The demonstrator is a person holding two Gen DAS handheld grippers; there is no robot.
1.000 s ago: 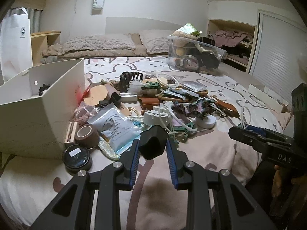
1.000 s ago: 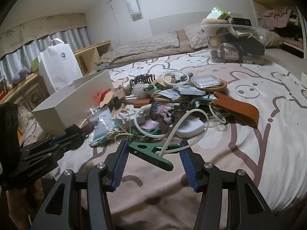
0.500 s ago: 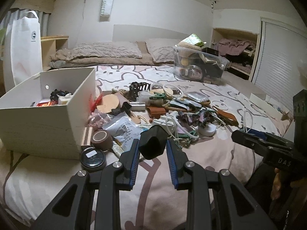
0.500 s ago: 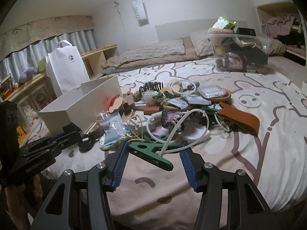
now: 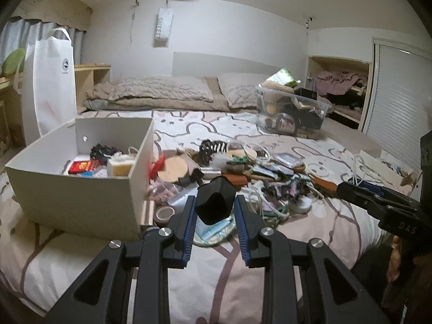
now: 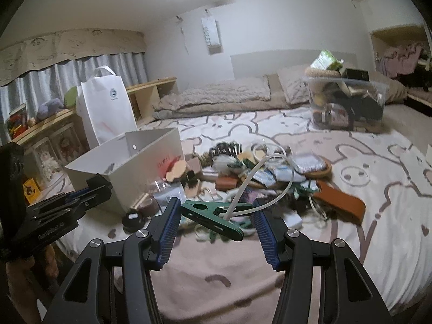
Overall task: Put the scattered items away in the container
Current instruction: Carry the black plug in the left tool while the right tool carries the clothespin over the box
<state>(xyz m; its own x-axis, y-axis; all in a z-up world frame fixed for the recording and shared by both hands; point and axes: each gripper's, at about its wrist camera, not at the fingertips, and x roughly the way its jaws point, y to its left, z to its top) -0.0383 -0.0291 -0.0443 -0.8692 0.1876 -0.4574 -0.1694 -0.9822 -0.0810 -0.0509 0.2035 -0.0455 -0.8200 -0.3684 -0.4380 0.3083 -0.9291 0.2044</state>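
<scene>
Left wrist view: left gripper (image 5: 214,210) clamps a black plastic piece (image 5: 215,202) just right of the white box (image 5: 81,186); right gripper (image 6: 216,217) grips a green clothespin (image 6: 213,216) above the bed (image 6: 216,270).

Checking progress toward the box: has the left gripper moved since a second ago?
Yes. The left gripper, shut on the black piece, has risen: the white box sits lower in its view and its inside now shows.
</scene>
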